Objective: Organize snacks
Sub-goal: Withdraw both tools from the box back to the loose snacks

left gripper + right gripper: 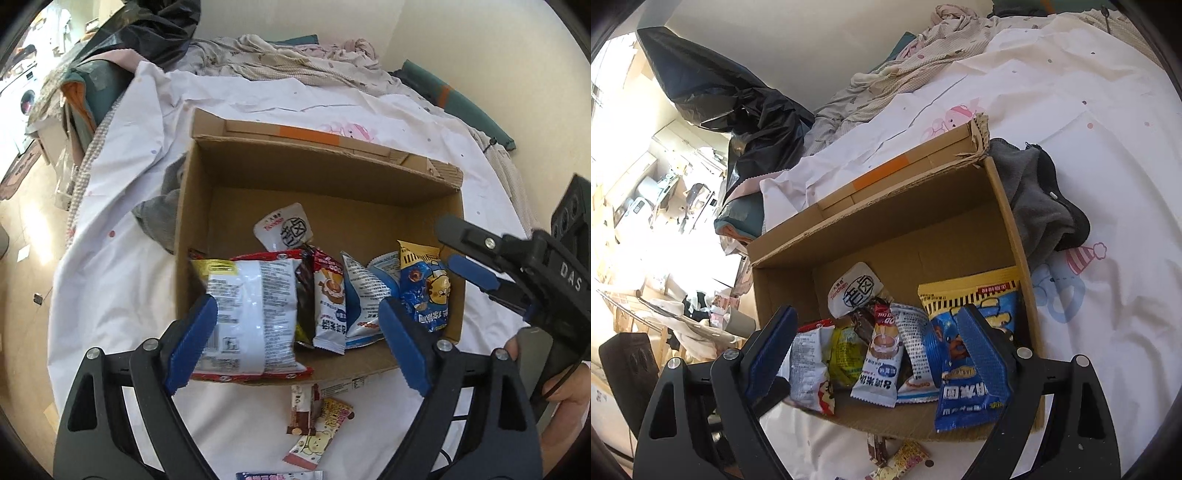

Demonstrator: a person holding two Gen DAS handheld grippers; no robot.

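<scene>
An open cardboard box (258,173) (886,229) lies on a white bed sheet, with a row of snack packets along its near wall. My left gripper (295,336) is open. A large white and red packet (255,314) stands between its blue pads, leaning over the box's front wall. My right gripper (877,350) is open above the row, over a white sachet (879,365) and a blue packet (964,391). In the left wrist view the right gripper (469,266) reaches in from the right. A white lidded cup (284,225) lies deeper in the box.
Loose small snacks (317,417) (897,458) lie on the sheet in front of the box. A grey cloth (159,218) (1034,192) rests against one side wall. A black plastic bag (738,103) and crumpled bedding (277,59) sit behind. A hand (569,391) holds the right gripper.
</scene>
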